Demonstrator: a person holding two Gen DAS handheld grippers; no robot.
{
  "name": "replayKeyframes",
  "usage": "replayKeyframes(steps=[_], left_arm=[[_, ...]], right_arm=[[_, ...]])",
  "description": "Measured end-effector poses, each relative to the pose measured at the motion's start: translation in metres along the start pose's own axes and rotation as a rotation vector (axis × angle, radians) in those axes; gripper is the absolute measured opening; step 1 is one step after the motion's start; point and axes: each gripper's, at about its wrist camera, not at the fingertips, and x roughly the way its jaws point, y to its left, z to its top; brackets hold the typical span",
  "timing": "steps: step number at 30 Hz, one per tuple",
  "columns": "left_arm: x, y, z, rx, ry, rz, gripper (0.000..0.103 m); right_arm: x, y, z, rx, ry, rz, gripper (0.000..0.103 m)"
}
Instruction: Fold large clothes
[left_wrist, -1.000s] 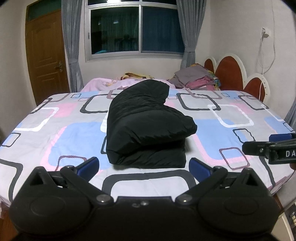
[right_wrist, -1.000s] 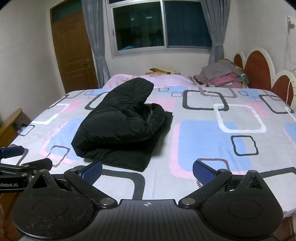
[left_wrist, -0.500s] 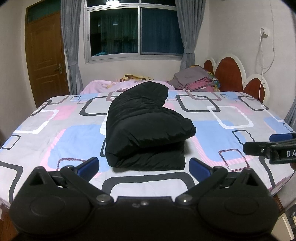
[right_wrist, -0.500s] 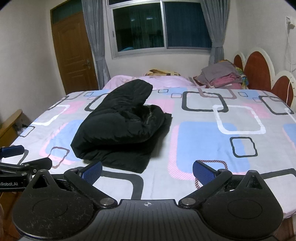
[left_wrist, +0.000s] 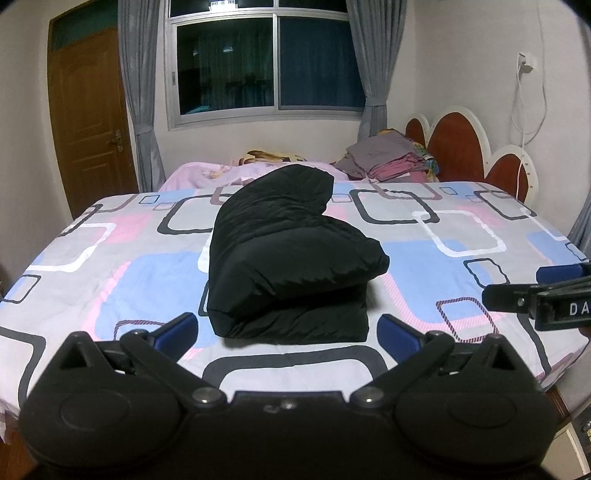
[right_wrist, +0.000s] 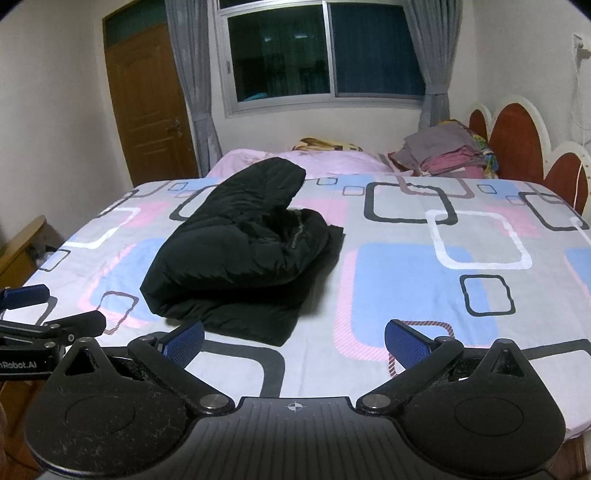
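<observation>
A black padded jacket (left_wrist: 288, 258) lies folded in a thick bundle on the bed, its hood end pointing to the far side; it also shows in the right wrist view (right_wrist: 240, 251). My left gripper (left_wrist: 288, 330) is open and empty, held just short of the bundle's near edge. My right gripper (right_wrist: 293, 339) is open and empty, near the bundle's right corner. Each gripper shows from the side in the other view: the right one (left_wrist: 539, 295), the left one (right_wrist: 44, 314).
The bed (left_wrist: 461, 236) has a grey cover with pink, blue and outlined squares. A pile of folded clothes (left_wrist: 388, 158) sits by the red headboard (left_wrist: 454, 147). A pink blanket (right_wrist: 332, 158), a window, curtains and a wooden door (left_wrist: 88, 122) are behind.
Both grippers have drawn back and risen slightly, so the jacket looks a little farther and lower. The jacket has not moved. Both stay open.
</observation>
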Motion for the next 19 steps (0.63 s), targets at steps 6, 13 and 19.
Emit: replayKeyframes(steps=[6,13,19], left_arm=[[0.0004,0.0001,0.0004,0.003,0.003,0.001,0.103],[0.0001,-0.0001,0.0006,0.000,-0.002,-0.002,0.103],[-0.0024,0.0010,-0.0007,-0.014,-0.035,0.002,0.102]], right_arm=[[0.0006,-0.0027,0.0002,-0.004,0.003,0.001,0.103],[0.0009,-0.0043,0.0002,-0.008,0.003,0.009,0.103],[0.0010,-0.0064,-0.0007,-0.012,0.004,0.016,0.103]])
